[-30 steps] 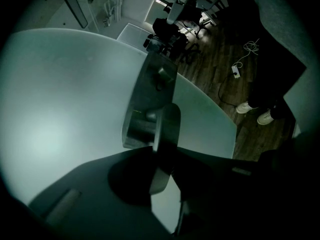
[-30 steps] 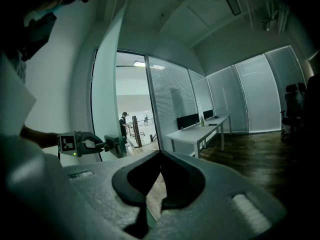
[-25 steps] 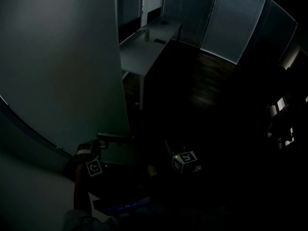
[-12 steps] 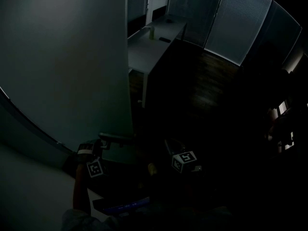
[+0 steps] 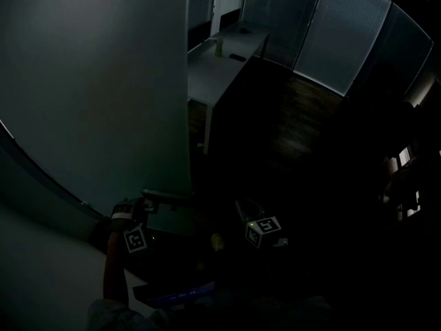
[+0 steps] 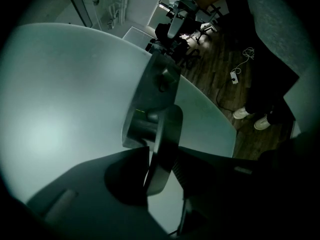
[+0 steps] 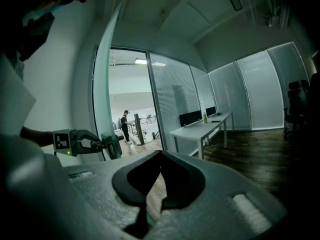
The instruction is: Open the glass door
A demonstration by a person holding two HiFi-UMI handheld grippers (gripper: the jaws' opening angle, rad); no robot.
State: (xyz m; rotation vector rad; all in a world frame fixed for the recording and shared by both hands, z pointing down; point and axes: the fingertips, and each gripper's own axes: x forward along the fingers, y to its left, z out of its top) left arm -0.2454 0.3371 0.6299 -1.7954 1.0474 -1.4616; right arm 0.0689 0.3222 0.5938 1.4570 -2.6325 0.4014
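The frosted glass door [image 5: 103, 81] stands ajar, and past its edge [image 7: 102, 84] a lit corridor shows. My left gripper [image 5: 148, 204] is at the door's metal lever handle [image 5: 165, 197]. In the left gripper view the handle [image 6: 165, 144] runs between the jaws of the left gripper [image 6: 160, 169]. Those jaws are opening, and a thin slit of light shows beside the lever. My right gripper [image 5: 244, 209] hangs free to the right of the door. In its own view the right gripper [image 7: 150, 199] is shut on nothing.
A long white desk [image 5: 217, 67] stands past the door edge, in front of walls of closed blinds [image 5: 337, 40]. The floor [image 5: 289, 136] is dark wood. A person [image 7: 124, 124] stands far off in the corridor. Someone's feet [image 6: 250, 119] are near the door.
The door's edge and the desk have slid a little to the right in the head view. Both grippers sit at the same spots.
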